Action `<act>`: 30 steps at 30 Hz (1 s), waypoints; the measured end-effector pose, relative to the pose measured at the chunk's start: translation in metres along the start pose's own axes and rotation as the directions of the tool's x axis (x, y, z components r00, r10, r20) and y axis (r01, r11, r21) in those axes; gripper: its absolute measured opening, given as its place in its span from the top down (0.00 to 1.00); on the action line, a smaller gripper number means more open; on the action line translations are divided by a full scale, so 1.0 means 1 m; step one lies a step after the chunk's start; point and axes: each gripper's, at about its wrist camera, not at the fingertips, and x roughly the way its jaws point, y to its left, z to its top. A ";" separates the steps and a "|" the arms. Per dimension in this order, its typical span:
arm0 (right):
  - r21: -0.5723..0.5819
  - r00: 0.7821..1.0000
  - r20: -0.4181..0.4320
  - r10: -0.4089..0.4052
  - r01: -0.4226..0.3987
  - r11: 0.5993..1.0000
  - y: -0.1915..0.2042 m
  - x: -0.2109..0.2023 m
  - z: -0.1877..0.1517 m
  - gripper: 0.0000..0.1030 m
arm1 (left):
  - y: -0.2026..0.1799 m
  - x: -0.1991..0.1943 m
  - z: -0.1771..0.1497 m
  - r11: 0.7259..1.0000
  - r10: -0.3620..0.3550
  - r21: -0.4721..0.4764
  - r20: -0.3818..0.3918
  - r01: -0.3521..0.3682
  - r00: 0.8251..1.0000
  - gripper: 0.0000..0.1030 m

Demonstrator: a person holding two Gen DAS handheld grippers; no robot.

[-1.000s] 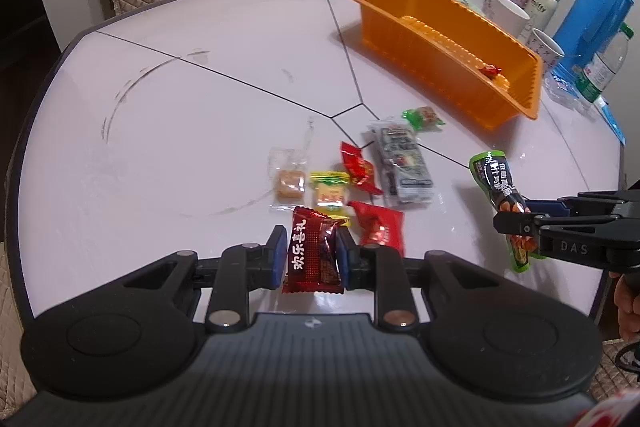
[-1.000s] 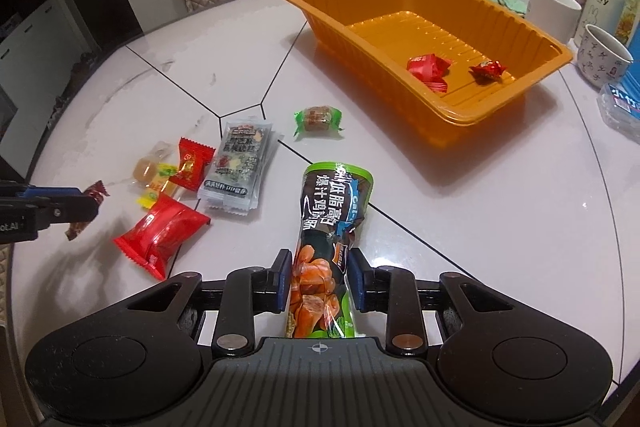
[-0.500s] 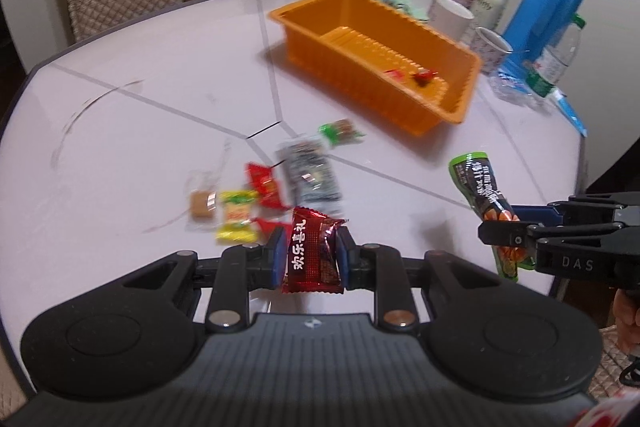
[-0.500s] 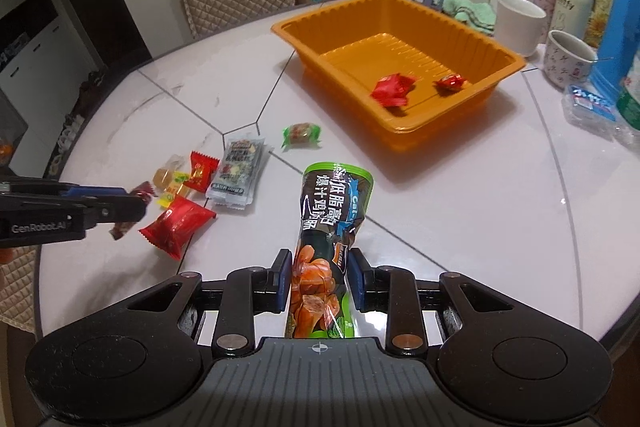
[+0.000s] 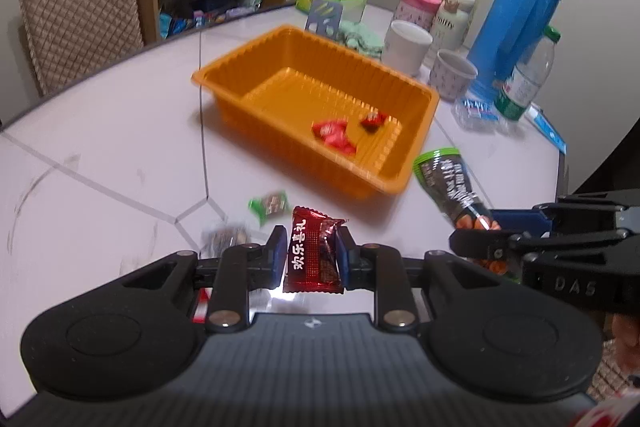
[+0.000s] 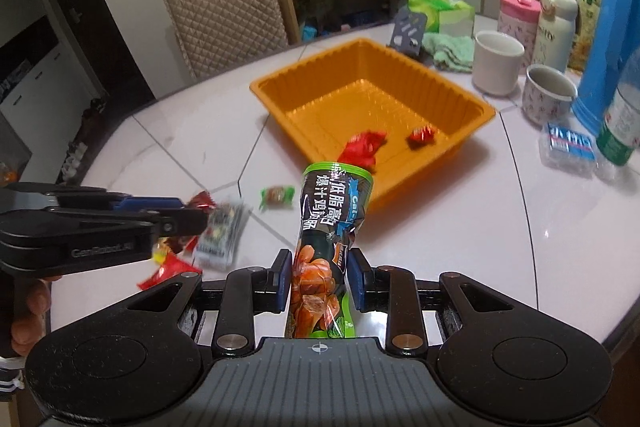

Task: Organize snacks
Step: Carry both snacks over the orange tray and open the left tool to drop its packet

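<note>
Both jaws tight: left gripper [image 5: 311, 255] on red candy packet [image 5: 314, 253], right gripper [image 6: 319, 281] on green snack pouch [image 6: 326, 247].

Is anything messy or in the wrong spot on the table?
Yes. A green candy and a grey packet lie loose on the table, outside the orange tray, which holds only two red snacks.

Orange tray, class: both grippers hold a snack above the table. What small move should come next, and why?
Probably carry the left gripper forward over the orange tray. It is shut on the dark red packet, which hangs short of the tray, where two red snacks already lie.
</note>
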 end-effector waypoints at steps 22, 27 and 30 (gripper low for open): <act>0.008 0.998 0.057 -0.010 0.009 1.000 -0.047 0.090 0.102 0.71 | 0.008 0.104 0.122 0.997 0.056 0.046 0.026 -0.057 0.998 0.78; 0.010 0.999 0.048 -0.010 0.010 1.000 -0.054 0.121 0.115 0.71 | 0.017 0.131 0.135 0.997 0.063 0.052 0.007 -0.064 0.998 0.78; 0.026 0.999 0.044 -0.015 0.014 1.000 -0.061 0.136 0.120 0.71 | 0.022 0.148 0.139 0.996 0.071 0.047 -0.013 -0.070 0.997 0.78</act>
